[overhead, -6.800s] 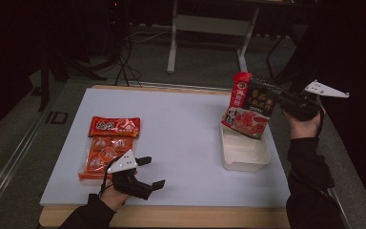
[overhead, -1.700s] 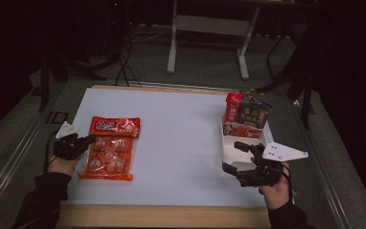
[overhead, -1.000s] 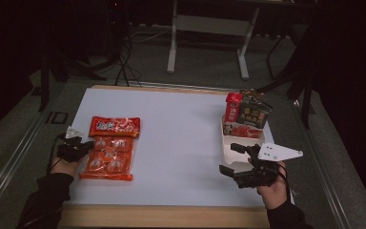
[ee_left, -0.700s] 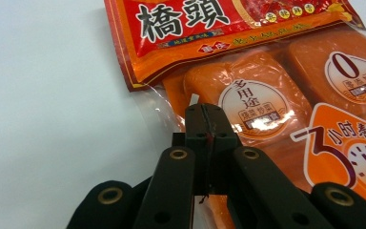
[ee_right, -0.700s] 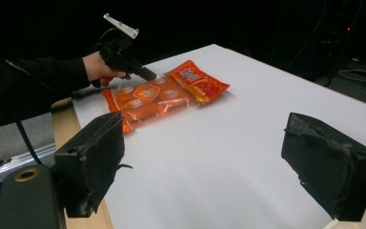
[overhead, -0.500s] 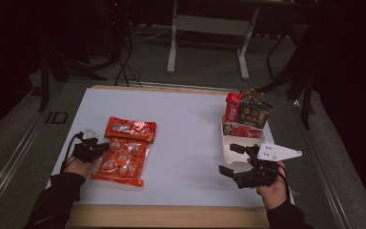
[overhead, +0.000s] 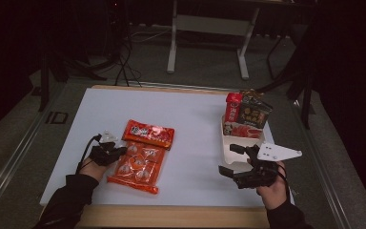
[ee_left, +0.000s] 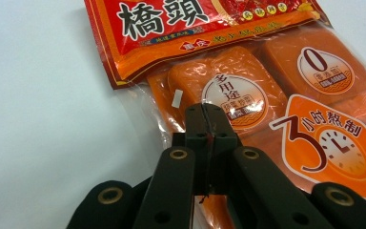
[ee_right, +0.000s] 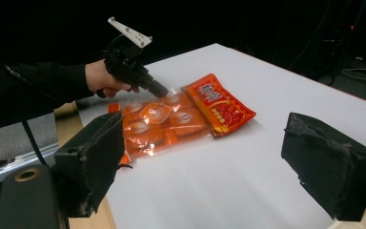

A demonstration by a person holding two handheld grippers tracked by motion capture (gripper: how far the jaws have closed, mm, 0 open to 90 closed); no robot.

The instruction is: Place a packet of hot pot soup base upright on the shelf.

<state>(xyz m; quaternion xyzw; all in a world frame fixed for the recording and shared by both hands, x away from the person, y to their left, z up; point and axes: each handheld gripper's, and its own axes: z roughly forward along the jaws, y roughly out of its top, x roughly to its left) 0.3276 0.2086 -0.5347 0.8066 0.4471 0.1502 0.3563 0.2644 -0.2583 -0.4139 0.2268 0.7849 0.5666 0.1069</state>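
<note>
As the high view had it: your left gripper (overhead: 116,151) sat against the left edge of the orange seasoning pack (overhead: 140,157), which lay flat on the white table (overhead: 195,109), well apart from the white tray (overhead: 229,143).
Right side, high view: your right gripper (overhead: 228,161) hovered just beside the tray with its jaws spread and empty; two pouches (overhead: 248,114) stood in the tray.
Left gripper view: your jaws were pressed together, tips (ee_left: 207,114) on the pack's (ee_left: 290,71) clear film; whether they nipped a fold, I could not tell.
Writing, left gripper view: "橋頭" on the red header; "多用途", a large "0" and "3小时熬制" on the blocks.
Right gripper view: your own pads stood wide apart, and the far left gripper (ee_right: 159,90) pointed down at the pack (ee_right: 171,119).
Step, as I judged it: you were working the pack toward the tray.
Next move: you needed a firm pinch on an edge, then a lift.
</note>
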